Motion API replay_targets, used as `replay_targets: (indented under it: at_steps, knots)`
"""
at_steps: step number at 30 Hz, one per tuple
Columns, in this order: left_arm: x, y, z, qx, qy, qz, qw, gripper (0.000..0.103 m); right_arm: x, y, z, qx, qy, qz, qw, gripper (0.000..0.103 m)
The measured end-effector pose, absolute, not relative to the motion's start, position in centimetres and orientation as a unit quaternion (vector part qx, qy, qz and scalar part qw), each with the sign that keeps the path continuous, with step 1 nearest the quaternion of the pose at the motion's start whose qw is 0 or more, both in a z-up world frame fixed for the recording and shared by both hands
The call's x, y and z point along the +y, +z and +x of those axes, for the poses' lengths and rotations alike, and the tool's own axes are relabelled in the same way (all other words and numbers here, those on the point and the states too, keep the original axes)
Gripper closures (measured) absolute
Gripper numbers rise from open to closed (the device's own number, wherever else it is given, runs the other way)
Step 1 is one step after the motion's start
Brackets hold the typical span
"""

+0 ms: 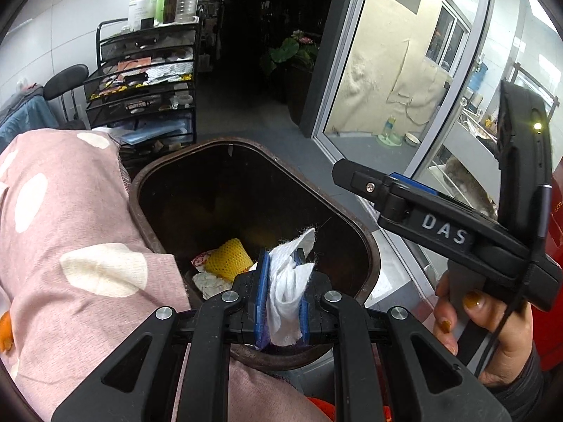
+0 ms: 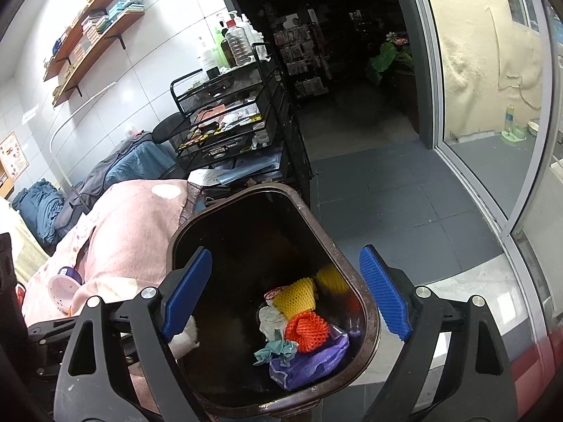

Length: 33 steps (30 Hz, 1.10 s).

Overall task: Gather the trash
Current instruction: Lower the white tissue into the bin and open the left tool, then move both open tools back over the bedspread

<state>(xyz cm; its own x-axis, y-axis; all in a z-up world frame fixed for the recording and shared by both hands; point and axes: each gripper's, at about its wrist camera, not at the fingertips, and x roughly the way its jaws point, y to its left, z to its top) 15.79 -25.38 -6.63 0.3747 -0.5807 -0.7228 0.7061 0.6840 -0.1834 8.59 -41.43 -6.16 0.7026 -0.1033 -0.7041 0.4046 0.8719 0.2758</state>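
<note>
From the left wrist, the left tongs (image 1: 281, 292) pinch a crumpled white tissue (image 1: 288, 281) between ribbed blue pads, over the near rim of the dark brown plastic bin (image 1: 366, 242). From the right wrist, the right tongs (image 2: 286, 295) stand spread wide and empty above the bin (image 2: 369, 313), where yellow mesh (image 2: 293, 297), orange mesh (image 2: 311, 328) and a purple bag (image 2: 313, 362) lie.

Brown trash bin (image 2: 355, 277) on grey tiled floor (image 2: 397, 190), beside pink dotted bedding (image 2: 133, 232)
</note>
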Motion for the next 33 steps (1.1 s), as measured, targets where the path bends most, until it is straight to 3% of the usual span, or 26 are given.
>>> replay_targets:
  at_steps: [5,6,9,10,13,19,33]
  knots:
    - [-25.7,-6.9,16.0,0.410,-0.387,0.077,0.822,0.082,-41.5,-6.1,8.6,0.361,-0.141,0.209,0.898,0.017]
    - [-25.8,-7.0,16.0,0.410,-0.386,0.080,0.823,0.074,-41.4,-6.1,8.6,0.361,-0.142,0.209,0.898,0.017]
    - [-25.8,-6.9,15.6,0.401,-0.384,0.088,0.828,0.031,-41.5,-6.1,8.6,0.360,-0.143,0.209,0.898,0.017]
    - [-25.7,-6.8,15.4,0.395,-0.385,0.088,0.829,0.023,-41.5,-6.0,8.6,0.359,-0.143,0.209,0.898,0.017]
    - [-25.9,-6.5,15.2,0.386,-0.389,0.100,0.831,0.016,-41.7,-5.9,8.6,0.357,-0.147,0.210,0.898,0.013]
    - [-25.8,-5.9,14.0,0.357,-0.386,0.129,0.841,0.008,-42.1,-5.9,8.7,0.354,-0.148,0.213,0.899,0.010]
    - [-19.8,-4.2,12.5,0.340,-0.375,0.069,0.860,0.007,-39.5,-5.6,9.1,0.349,-0.097,0.197,0.911,0.010]
